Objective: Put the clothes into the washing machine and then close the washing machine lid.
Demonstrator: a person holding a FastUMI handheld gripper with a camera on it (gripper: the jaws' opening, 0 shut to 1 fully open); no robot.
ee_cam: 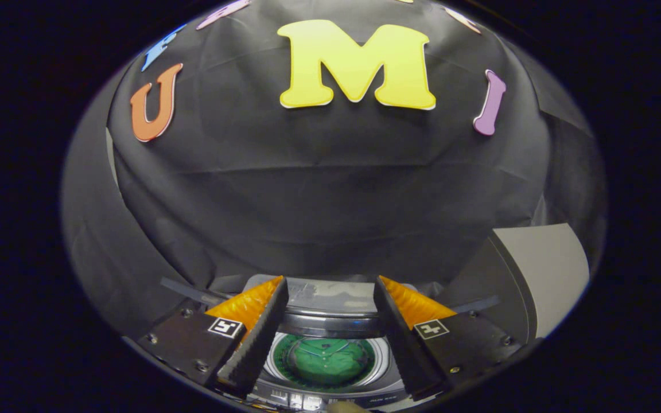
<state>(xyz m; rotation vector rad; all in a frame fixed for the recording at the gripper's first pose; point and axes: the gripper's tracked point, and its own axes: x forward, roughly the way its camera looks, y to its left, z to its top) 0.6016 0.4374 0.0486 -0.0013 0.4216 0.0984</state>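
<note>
Gripper view: green garment (325, 360) inside washing machine drum (377, 367), fingers (256, 338) apart.

The gripper (330, 287) is open, with its two fingers held wide apart and nothing pressed between them. The left finger (256, 338) starts near 7 o'clock and leans inward toward 12 o'clock; the right finger (402, 338) starts near 5 o'clock and leans inward in the same way, so the gap is wider at the tips than at the bases. Each finger base carries a small square marker.
</note>
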